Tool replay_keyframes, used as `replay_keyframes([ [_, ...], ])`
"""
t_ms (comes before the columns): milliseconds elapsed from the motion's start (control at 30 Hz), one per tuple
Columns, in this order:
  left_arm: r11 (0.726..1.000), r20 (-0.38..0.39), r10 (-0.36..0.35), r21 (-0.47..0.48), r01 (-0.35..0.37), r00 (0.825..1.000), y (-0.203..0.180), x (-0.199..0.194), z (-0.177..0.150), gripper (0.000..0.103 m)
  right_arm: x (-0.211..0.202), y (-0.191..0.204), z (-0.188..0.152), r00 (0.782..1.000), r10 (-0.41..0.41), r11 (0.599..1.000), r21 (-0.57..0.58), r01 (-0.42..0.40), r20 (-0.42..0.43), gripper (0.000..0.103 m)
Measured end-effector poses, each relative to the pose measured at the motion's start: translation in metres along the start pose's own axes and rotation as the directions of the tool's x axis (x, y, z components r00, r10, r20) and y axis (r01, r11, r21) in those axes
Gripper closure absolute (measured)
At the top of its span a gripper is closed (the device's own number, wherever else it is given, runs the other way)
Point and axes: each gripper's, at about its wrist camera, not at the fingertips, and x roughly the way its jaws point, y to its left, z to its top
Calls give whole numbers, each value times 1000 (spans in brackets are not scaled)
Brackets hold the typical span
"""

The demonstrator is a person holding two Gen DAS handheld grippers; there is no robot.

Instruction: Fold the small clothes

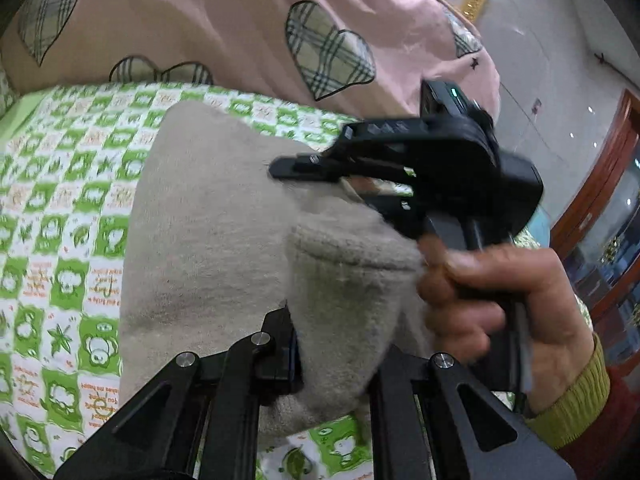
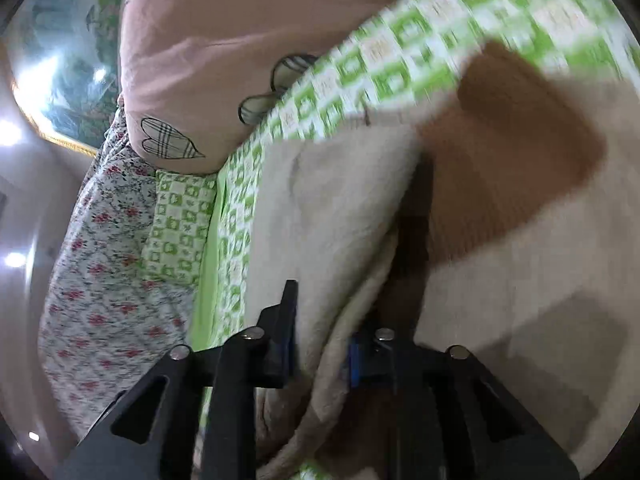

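Note:
A beige knitted garment [image 1: 208, 232] lies on a green-and-white checked sheet [image 1: 60, 200]. In the left wrist view my left gripper [image 1: 340, 332] is shut on a doubled-over part of it near the bottom of the frame. My right gripper [image 1: 316, 180], held by a hand [image 1: 500, 300] with a yellow-green cuff, reaches in from the right over the garment's far edge. The right wrist view is blurred; there the beige garment [image 2: 340, 208] shows a brown patch [image 2: 520, 140], and a thick edge of it runs between the fingers of my right gripper [image 2: 320, 320], which press on it.
A pink quilt with plaid hearts [image 1: 200, 20] is heaped along the far side of the sheet [image 2: 400, 60], also the pink quilt [image 2: 192, 60] in the right wrist view. A floral pillow [image 2: 100, 280] lies at the bed's end. A wooden door frame [image 1: 600, 180] stands beyond the bed.

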Motion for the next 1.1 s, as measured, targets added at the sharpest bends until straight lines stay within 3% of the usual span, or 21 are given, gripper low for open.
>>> replay_keyframes([
  [167, 996, 16, -50, 72, 49, 999, -43, 2, 12, 92, -50, 45, 6, 991, -64, 966, -242, 90, 115, 87],
  [267, 992, -18, -90, 83, 91, 996, -62, 26, 9, 92, -68, 29, 11, 982, -141, 956, -240, 169, 128, 87],
  [400, 989, -106, -121, 68, 129, 987, -74, 63, -3, 92, -70, -11, 6, 938, -328, 907, -239, 346, 113, 87],
  [467, 990, -137, -93, 96, 106, 986, -80, 75, -10, 92, -68, -23, 1, 922, -372, 889, -243, 387, 107, 87],
  [533, 989, -155, -80, 109, 98, 985, -82, 77, -14, 90, -70, -30, -3, 921, -373, 889, -240, 390, 114, 87],
  [633, 987, -174, -126, 74, 141, 977, -74, 66, -12, 76, -71, -34, -3, 917, -375, 886, -239, 398, 136, 83],
  [800, 986, -157, -145, 57, 155, 977, -60, 26, -11, 53, -86, -33, -10, 876, -439, 846, -236, 478, 198, 73],
  [867, 988, -115, -138, 55, 145, 984, -48, 1, -8, 42, -97, -32, -15, 855, -468, 831, -218, 512, 223, 63],
  [900, 990, -92, -127, 51, 132, 988, -40, -11, -6, 39, -103, -34, -17, 843, -484, 823, -205, 530, 234, 51],
  [933, 991, -79, -119, 47, 123, 990, -34, -17, -4, 27, -110, -34, -20, 835, -495, 819, -192, 540, 240, 41],
  [967, 994, -61, -98, 33, 101, 993, -24, -25, -2, 19, -116, -36, -23, 837, -491, 825, -180, 536, 242, 38],
  [1100, 997, -59, -63, -47, 60, 996, 18, -32, 6, 19, -136, -45, -33, 898, -382, 903, -120, 413, 218, 22],
])
